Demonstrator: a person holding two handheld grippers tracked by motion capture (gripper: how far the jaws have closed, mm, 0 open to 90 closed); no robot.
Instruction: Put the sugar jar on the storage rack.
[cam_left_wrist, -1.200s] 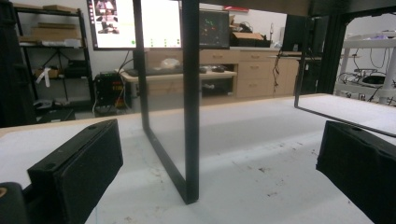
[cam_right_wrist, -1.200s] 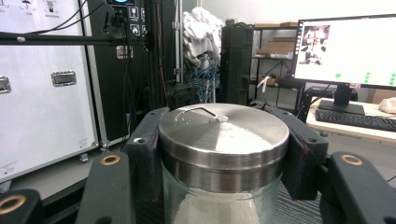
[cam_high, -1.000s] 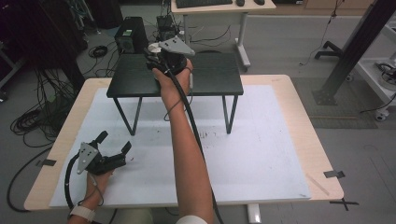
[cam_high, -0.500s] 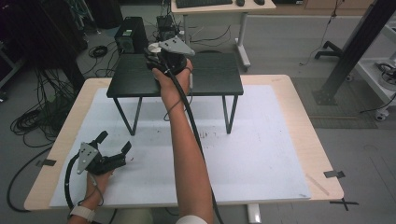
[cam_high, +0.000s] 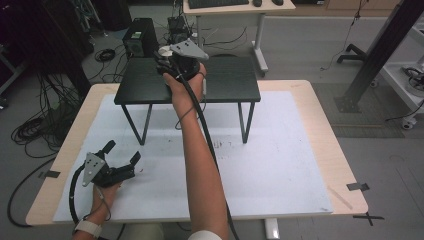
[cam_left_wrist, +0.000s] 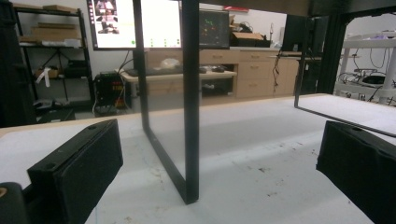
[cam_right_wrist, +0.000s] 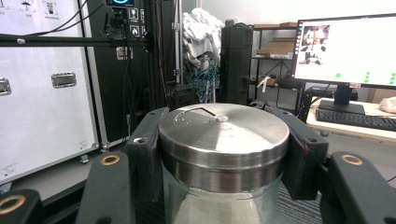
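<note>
The right gripper (cam_right_wrist: 224, 154) squeezed the glass jar (cam_right_wrist: 223, 198) at its steel lid (cam_right_wrist: 224, 135) over the black stand (cam_high: 225, 82). The left gripper (cam_high: 122, 160) sat wide on the table (cam_high: 280, 165), holding nothing. The jar wasn't let go yet.

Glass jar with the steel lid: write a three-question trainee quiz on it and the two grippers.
1. True or false: the right gripper is shut on the glass jar, pads against its steel lid.
2. Where does the left gripper rest?
A. on the black stand
B. low over the white mat
C. on the floor
3. Fill in: in the left gripper view, between the open jaws stands a leg of the ______.

Key
1. True.
2. B, on the white mat, jaws open and empty.
3. Black stand; its leg is farther off, not gripped.
</note>
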